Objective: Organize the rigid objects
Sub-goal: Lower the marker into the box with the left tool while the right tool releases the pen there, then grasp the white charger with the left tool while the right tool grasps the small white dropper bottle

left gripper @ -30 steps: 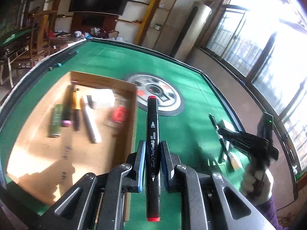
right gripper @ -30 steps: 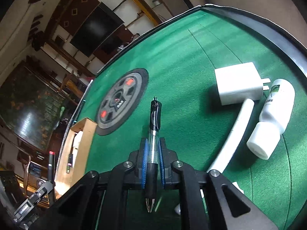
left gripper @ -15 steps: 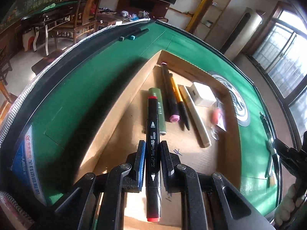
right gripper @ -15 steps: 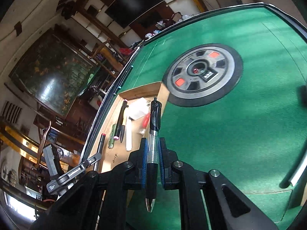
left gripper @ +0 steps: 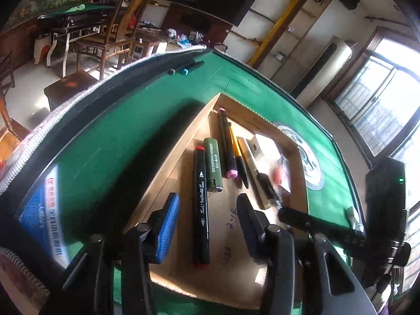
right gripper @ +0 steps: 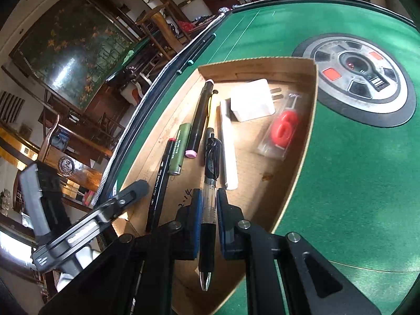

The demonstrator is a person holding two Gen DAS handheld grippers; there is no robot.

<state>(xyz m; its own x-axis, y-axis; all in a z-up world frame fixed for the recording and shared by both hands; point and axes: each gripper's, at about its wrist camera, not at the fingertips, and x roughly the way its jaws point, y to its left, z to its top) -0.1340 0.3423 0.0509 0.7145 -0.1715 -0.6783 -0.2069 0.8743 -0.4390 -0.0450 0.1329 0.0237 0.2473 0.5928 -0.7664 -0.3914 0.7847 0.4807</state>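
A shallow cardboard tray [left gripper: 168,168] [right gripper: 309,141] lies on the green table. My left gripper [left gripper: 207,204] is open over it, and the black red-capped marker [left gripper: 200,204] [right gripper: 160,183] lies on the tray floor between its fingers. My right gripper [right gripper: 208,199] is shut on a clear black-grip pen [right gripper: 208,210], held just above the tray beside the white stick [right gripper: 228,152]. The pen also shows in the left wrist view [left gripper: 267,186]. In the tray lie a green lighter [left gripper: 213,168], a pink-tipped marker [left gripper: 227,144], a yellow pen [left gripper: 237,149], a white charger [right gripper: 252,99] and a red packaged item [right gripper: 284,128].
Two teal-tipped markers [left gripper: 186,68] lie by the table's far black rim. A round grey console [right gripper: 359,76] sits in the table's middle, right of the tray. A blue sticker [left gripper: 44,215] marks the near-left felt. Chairs and another table stand beyond the left edge.
My left gripper has opened and dropped the black marker into the tray. My right gripper has carried the pen left, from over the felt to over the tray.
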